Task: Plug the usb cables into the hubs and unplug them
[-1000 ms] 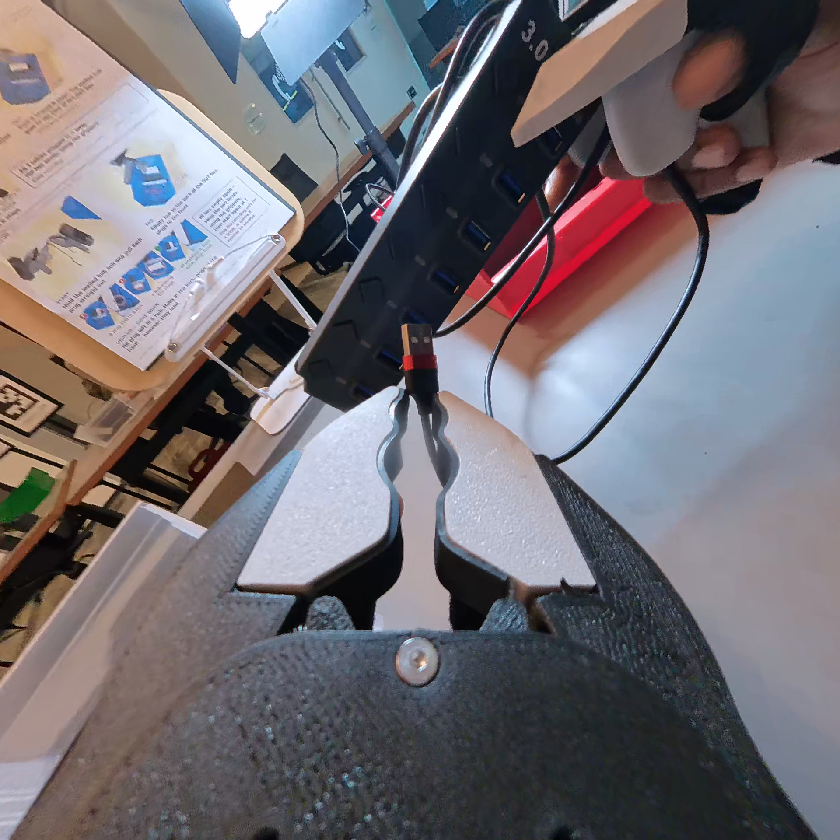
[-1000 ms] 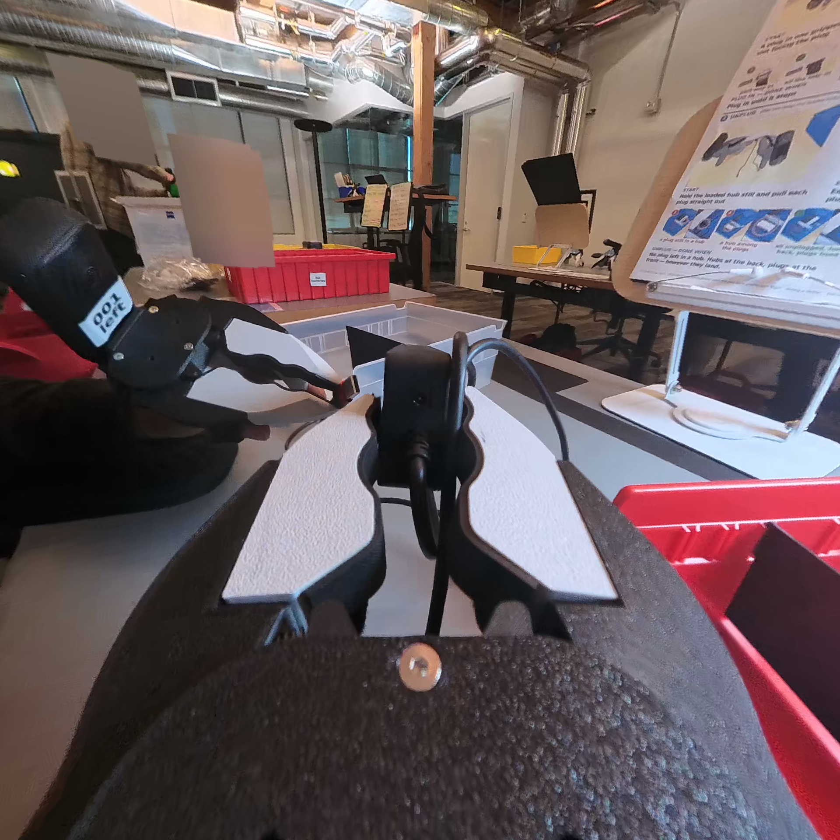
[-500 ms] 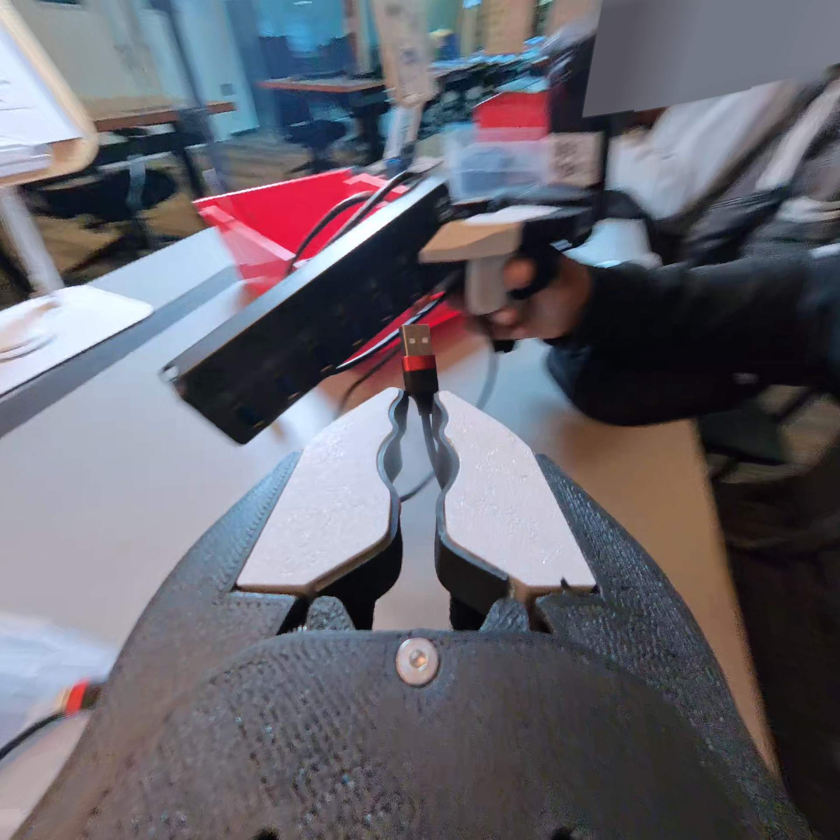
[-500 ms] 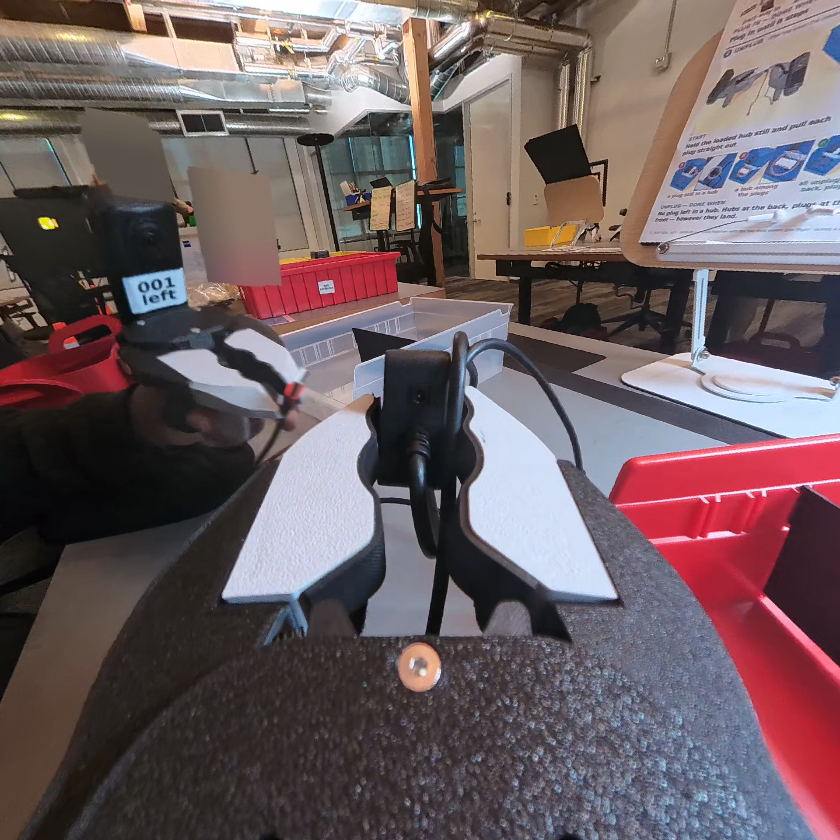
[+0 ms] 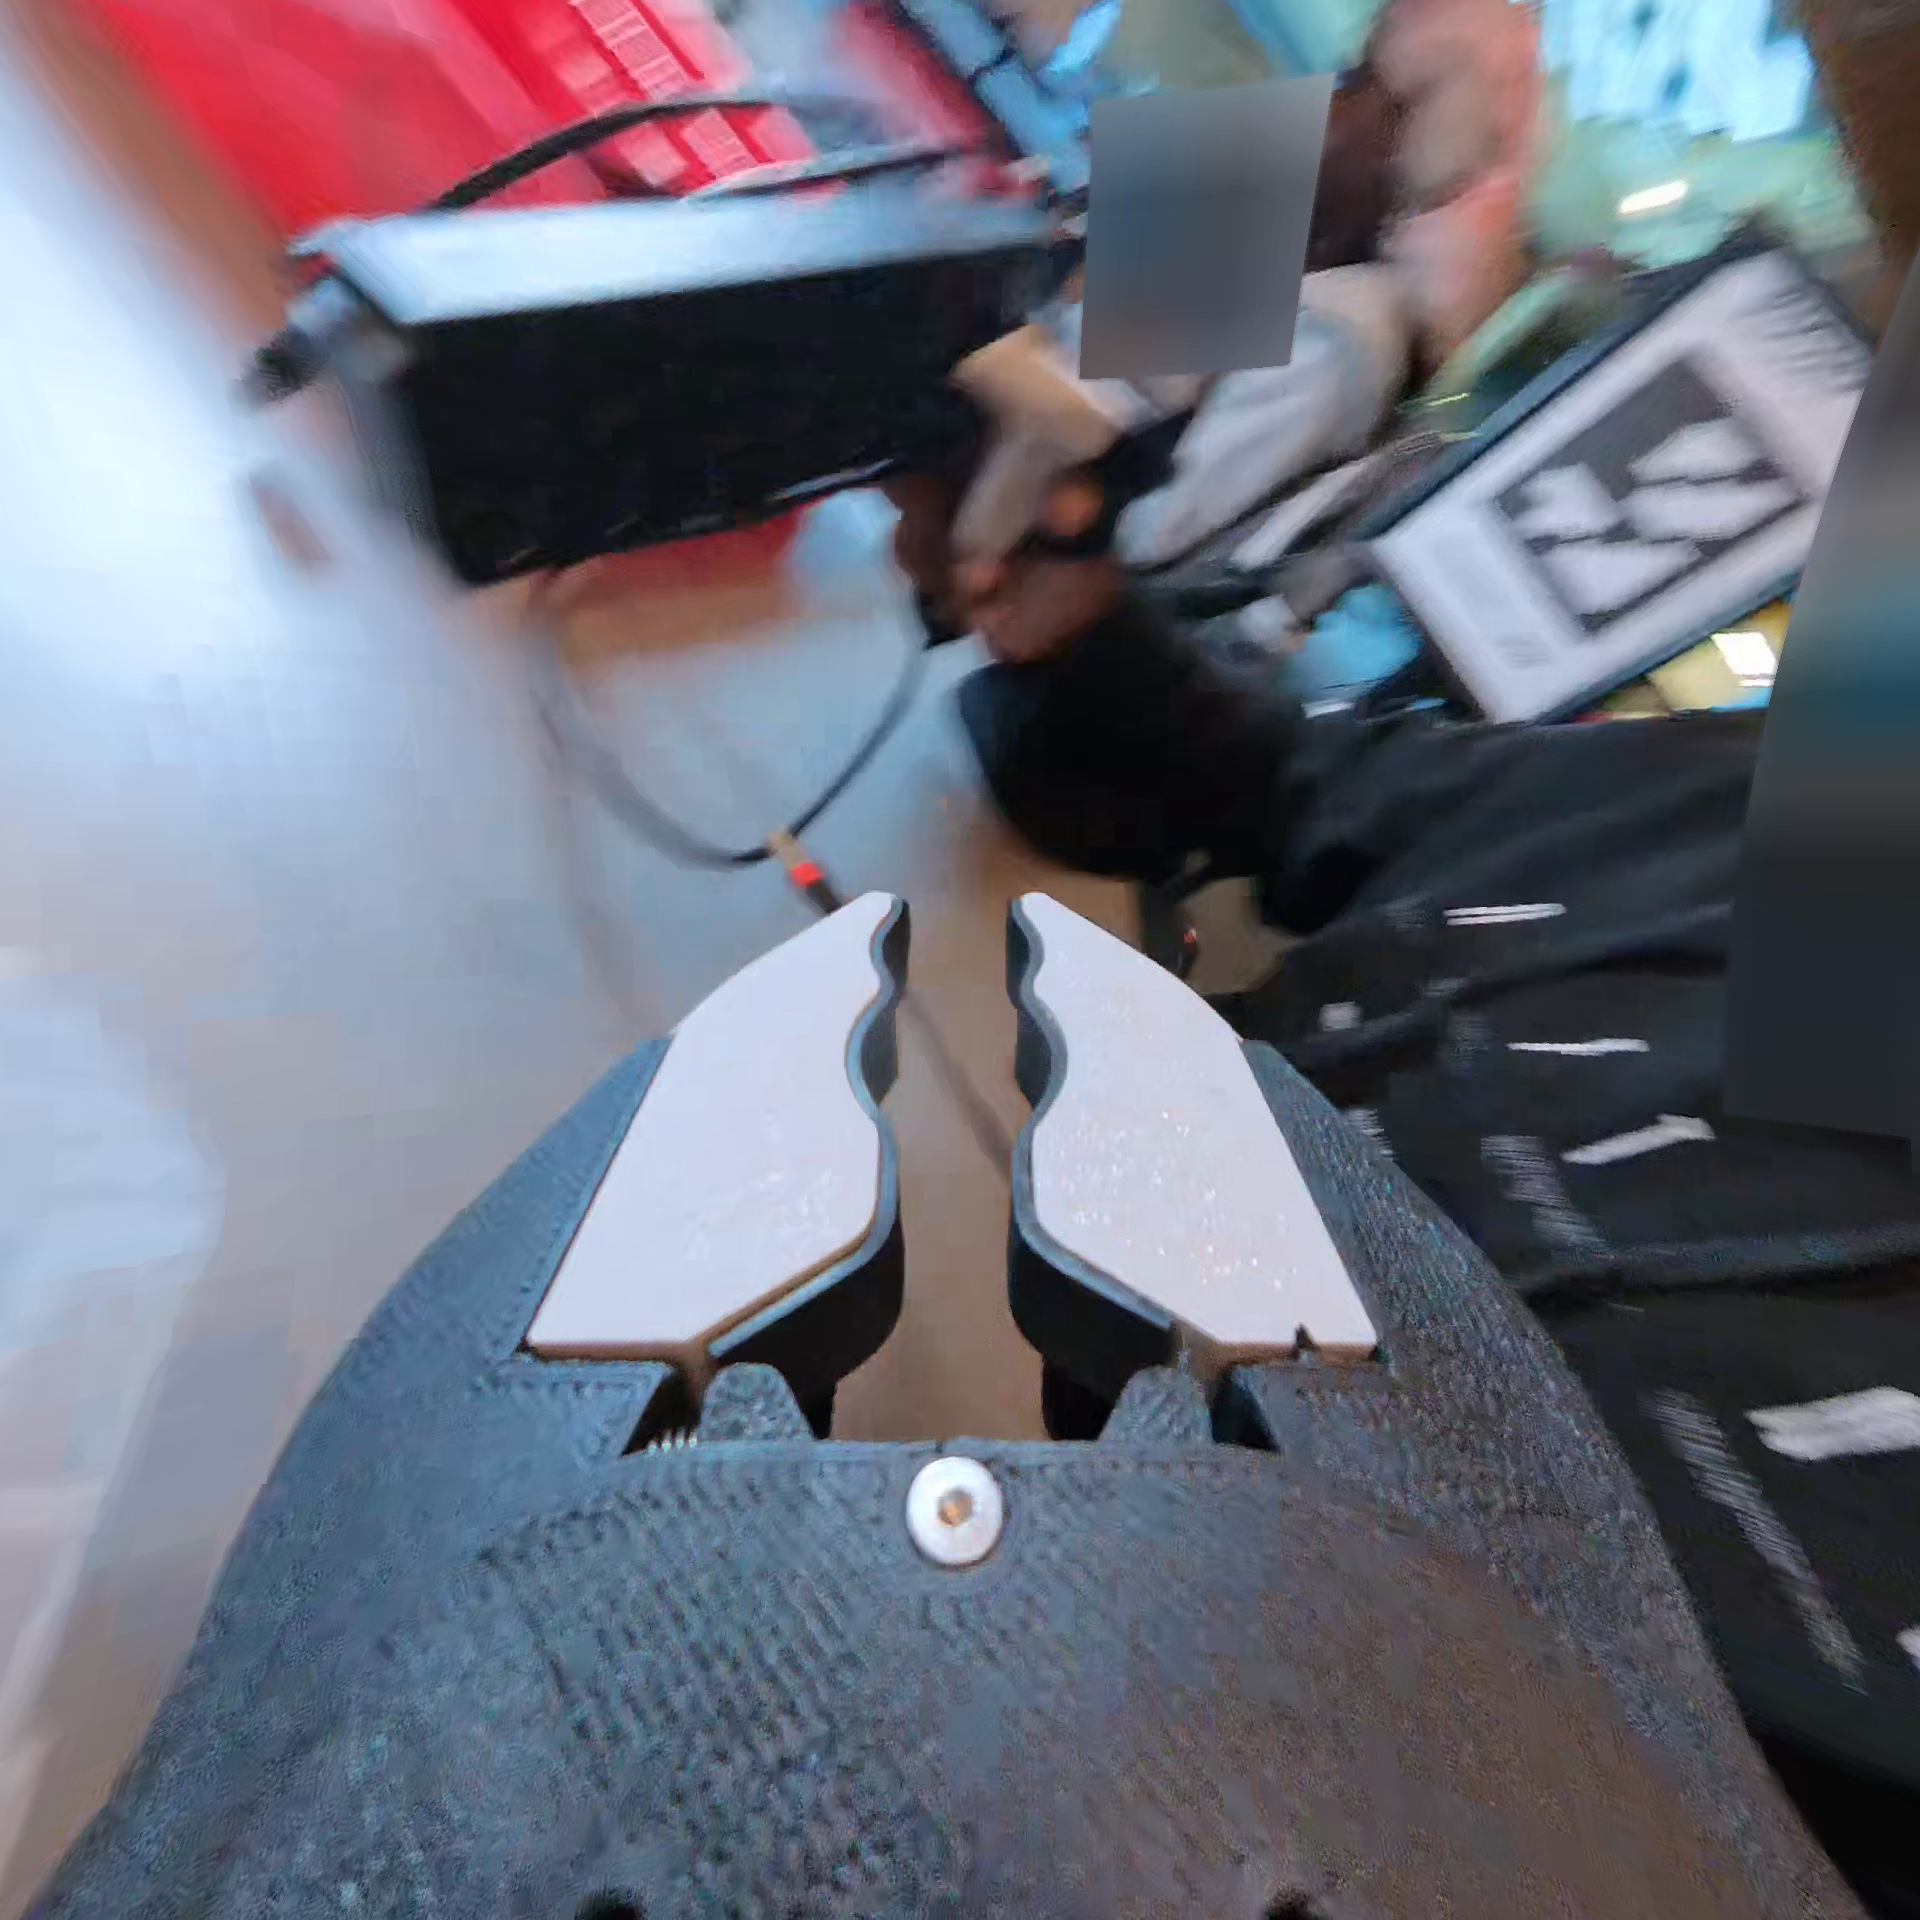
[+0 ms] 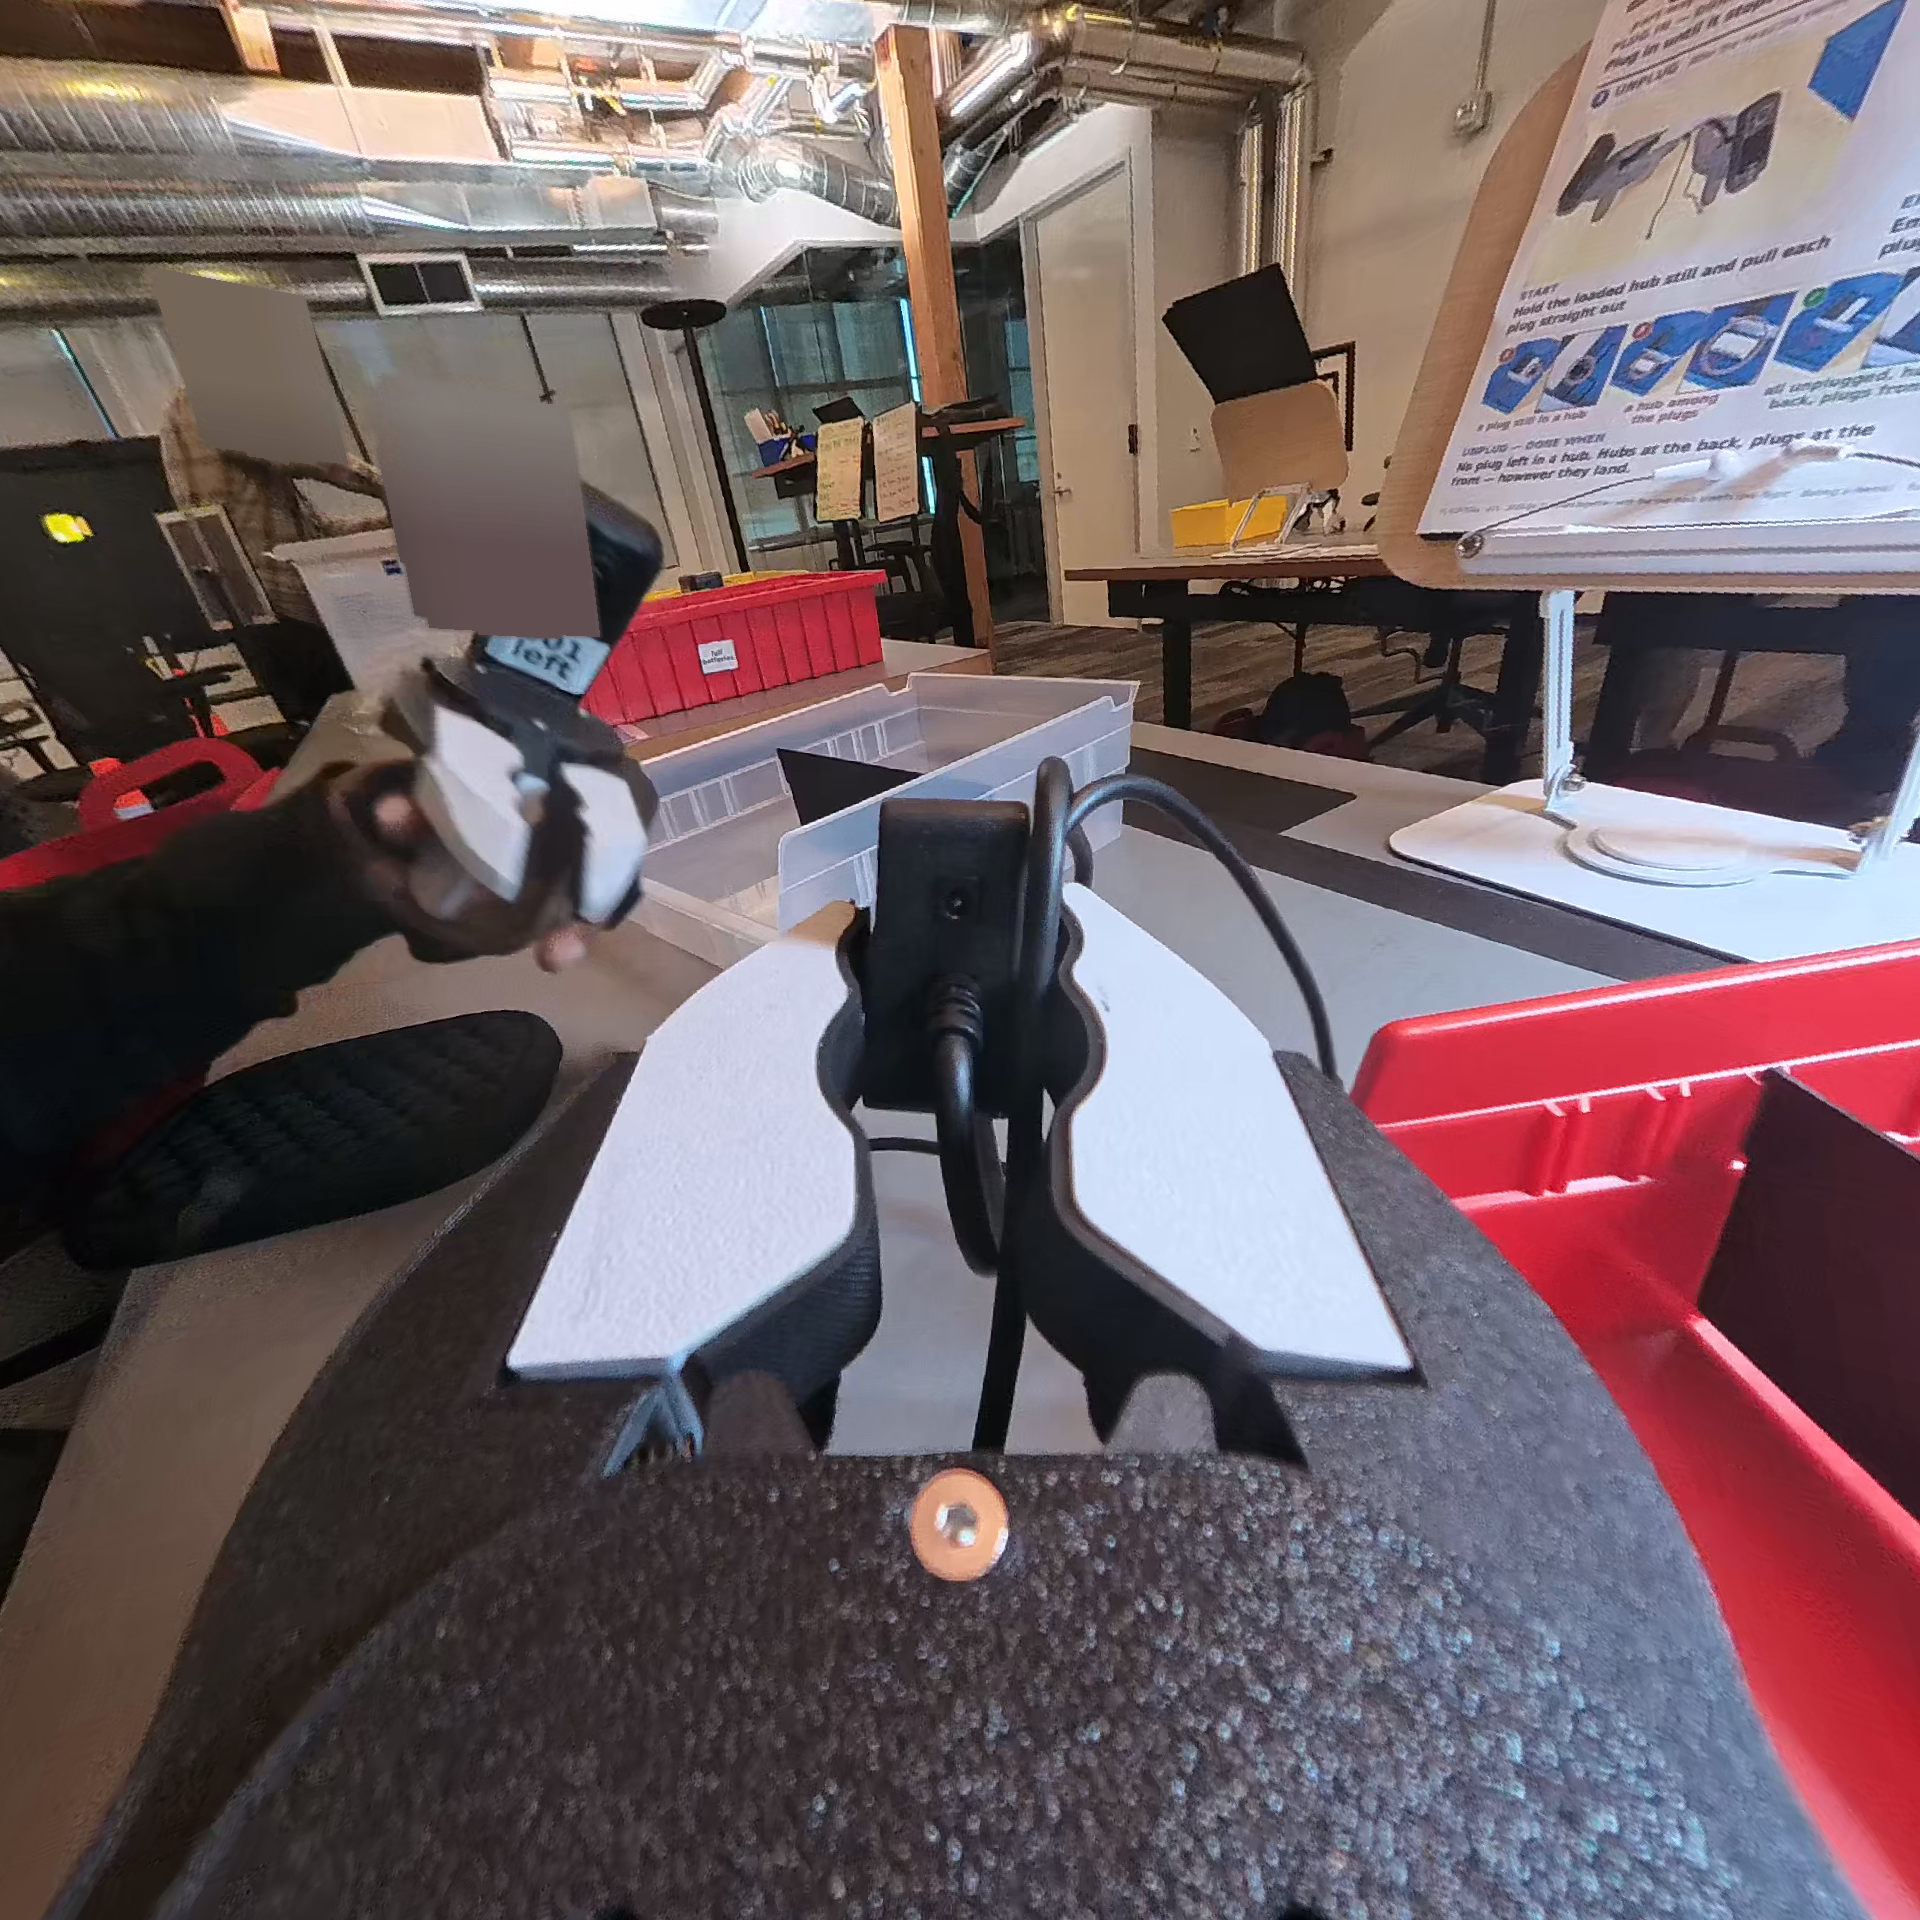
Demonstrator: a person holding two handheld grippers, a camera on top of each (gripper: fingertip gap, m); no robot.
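In the left wrist view my left gripper (image 5: 956, 914) is open with a clear gap between its jaws. The USB plug (image 5: 808, 881), with a red band and black cable, lies just past the left fingertip, free of the jaws. The long black hub (image 5: 665, 395) hangs blurred above the table, held at its right end by my right gripper (image 5: 1023, 436). In the right wrist view my right gripper (image 6: 961, 925) is shut on the end of the hub (image 6: 951, 883), whose cables loop down between the fingers. The left gripper (image 6: 540, 821) shows to the left, raised above the table.
A red bin (image 6: 1558, 1091) sits close on the right and a clear plastic tray (image 6: 935, 717) lies behind the hub on the grey table (image 6: 1403, 935). An instruction board on a white stand (image 6: 1662, 312) stands at the far right. A black chair seat (image 6: 312, 1122) is at left. Some 15 cm of space lies between my two pairs of fingers.
My left gripper has opened and let go of the USB plug, which now lies off its left fingertip. The left gripper has swung quickly; its view is blurred. The right gripper still holds the hub.
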